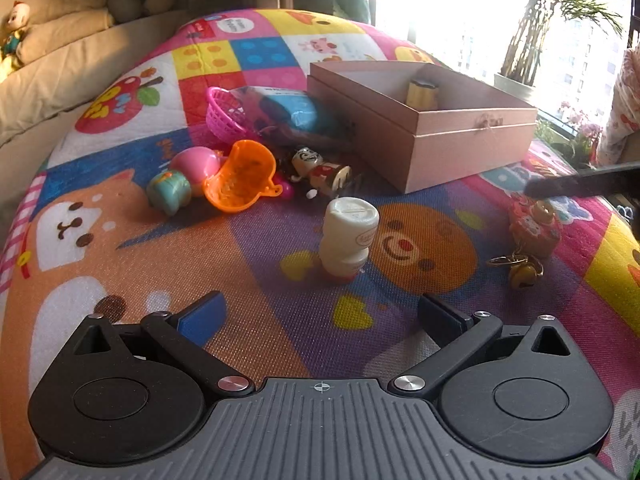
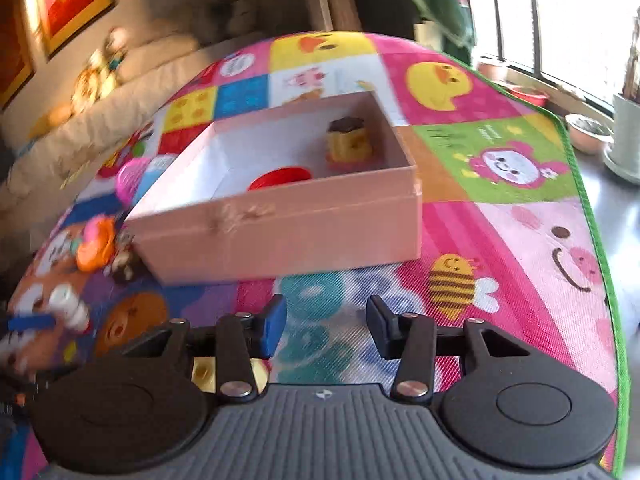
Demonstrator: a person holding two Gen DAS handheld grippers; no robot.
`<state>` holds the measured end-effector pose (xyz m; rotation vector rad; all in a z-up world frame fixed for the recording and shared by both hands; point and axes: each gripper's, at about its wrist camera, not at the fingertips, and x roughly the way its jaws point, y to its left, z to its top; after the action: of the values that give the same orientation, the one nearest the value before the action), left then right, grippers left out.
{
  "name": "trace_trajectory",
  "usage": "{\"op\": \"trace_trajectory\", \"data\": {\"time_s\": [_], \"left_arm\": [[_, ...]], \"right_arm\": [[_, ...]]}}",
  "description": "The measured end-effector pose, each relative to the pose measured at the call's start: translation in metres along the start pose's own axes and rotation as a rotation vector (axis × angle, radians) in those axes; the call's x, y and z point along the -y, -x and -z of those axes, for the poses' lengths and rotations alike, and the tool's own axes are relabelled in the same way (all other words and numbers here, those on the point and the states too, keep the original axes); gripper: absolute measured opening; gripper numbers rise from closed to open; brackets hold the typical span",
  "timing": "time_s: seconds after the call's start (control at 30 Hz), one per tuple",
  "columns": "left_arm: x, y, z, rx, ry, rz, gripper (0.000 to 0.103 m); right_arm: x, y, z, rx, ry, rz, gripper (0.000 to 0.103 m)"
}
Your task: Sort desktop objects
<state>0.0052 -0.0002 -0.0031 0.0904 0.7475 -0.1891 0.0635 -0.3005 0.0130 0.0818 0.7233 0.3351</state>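
Note:
My left gripper (image 1: 320,316) hangs open over the play mat, nothing between its fingers. Just ahead of it a white bottle (image 1: 348,236) stands upside down on its red cap. Beyond lie an orange scoop (image 1: 240,176), a pink-and-teal toy (image 1: 180,180), a small figurine (image 1: 320,170), a pink basket (image 1: 224,114) and a blue packet (image 1: 300,114). The pink box (image 1: 460,148) holds a yellow toy (image 1: 422,94). My right gripper (image 2: 326,320) is open and empty in front of the box (image 2: 280,232), which also holds a red piece (image 2: 280,178).
A pink keychain toy (image 1: 534,228) with a brass bell (image 1: 522,270) lies right of the bottle, under a dark finger (image 1: 580,186) of the other gripper. The mat's green edge (image 2: 592,208) runs along the right. A sofa (image 1: 60,60) stands at the left, plant pots (image 2: 590,132) by the window.

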Motion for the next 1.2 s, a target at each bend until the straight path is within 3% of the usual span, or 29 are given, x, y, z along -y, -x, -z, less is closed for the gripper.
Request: {"op": "trace_trajectory", "data": {"time_s": [0.13, 0.27, 0.43, 0.57, 0.73, 0.87, 1.07, 1.17, 1.2], "left_arm": [[0.000, 0.000, 0.000, 0.000, 0.000, 0.000, 0.103], [0.000, 0.000, 0.000, 0.001, 0.000, 0.000, 0.103], [0.000, 0.000, 0.000, 0.001, 0.000, 0.001, 0.103], [0.000, 0.000, 0.001, 0.002, 0.001, 0.002, 0.103], [-0.001, 0.001, 0.000, 0.002, 0.002, 0.003, 0.103], [-0.001, 0.001, 0.000, 0.002, 0.001, 0.002, 0.103], [-0.001, 0.002, 0.000, 0.005, -0.002, -0.006, 0.103], [0.003, 0.006, -0.002, 0.033, -0.007, -0.070, 0.103], [0.006, 0.010, -0.003, 0.067, -0.019, -0.079, 0.103]], "right_arm": [[-0.012, 0.017, 0.018, -0.019, 0.067, -0.021, 0.046], [-0.025, 0.037, 0.029, -0.030, 0.112, -0.094, 0.046], [-0.044, 0.053, 0.036, 0.019, 0.143, -0.162, 0.072], [-0.071, 0.044, 0.044, -0.001, 0.250, -0.145, 0.072], [-0.076, 0.026, 0.040, -0.019, 0.208, -0.119, 0.072], [-0.071, 0.027, 0.038, 0.007, 0.243, -0.030, 0.072], [-0.063, 0.028, 0.039, -0.006, 0.190, -0.069, 0.072], [-0.066, 0.021, 0.038, 0.000, 0.180, -0.065, 0.072], [-0.067, 0.019, 0.037, 0.001, 0.183, -0.061, 0.063]]}}
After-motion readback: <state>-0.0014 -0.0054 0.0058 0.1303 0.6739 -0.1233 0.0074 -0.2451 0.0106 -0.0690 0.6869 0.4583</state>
